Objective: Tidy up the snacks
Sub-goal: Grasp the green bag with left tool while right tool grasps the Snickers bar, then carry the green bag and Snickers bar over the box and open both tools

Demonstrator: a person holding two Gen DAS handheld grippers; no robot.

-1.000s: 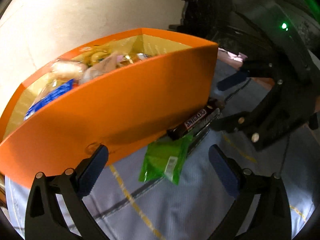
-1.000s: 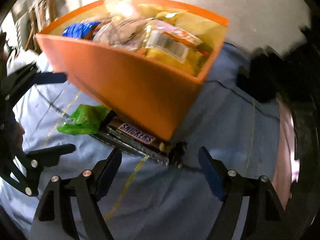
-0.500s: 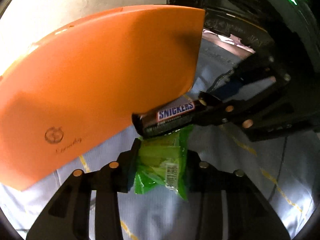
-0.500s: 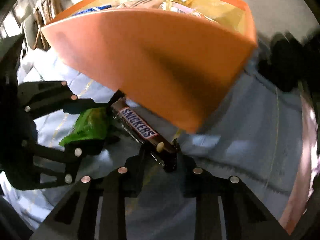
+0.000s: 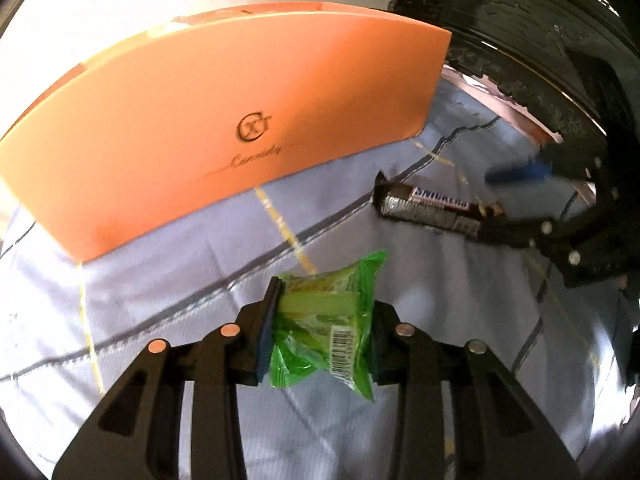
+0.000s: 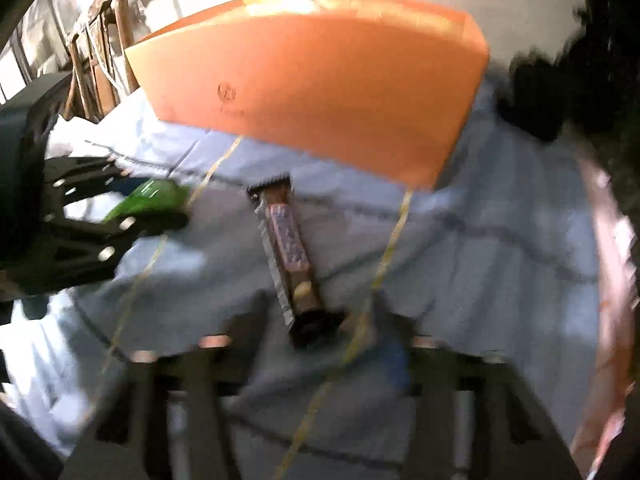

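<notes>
An orange box (image 5: 224,120) stands on the blue striped cloth (image 5: 160,300), its front wall facing both cameras. My left gripper (image 5: 326,308) is shut on a green snack packet (image 5: 324,332), held just above the cloth in front of the box. A Snickers bar (image 6: 288,240) lies on the cloth between the fingers of my right gripper (image 6: 320,332). Its jaws are opening and the pads stand apart from the bar. The left wrist view shows the bar (image 5: 428,204) at the right, with the right gripper (image 5: 516,204) around its far end. The right wrist view is blurred.
A dark bulky object (image 5: 520,20) fills the top right behind the box. Wooden chair frames (image 6: 100,40) stand at the far left. The table's copper-coloured edge (image 6: 612,240) runs along the right. The box (image 6: 320,88) hides its contents from this angle.
Both grippers closed on their snacks and drew back from the box. The left still grips the green packet; the right has opened again, with the Snickers bar now on the cloth.
</notes>
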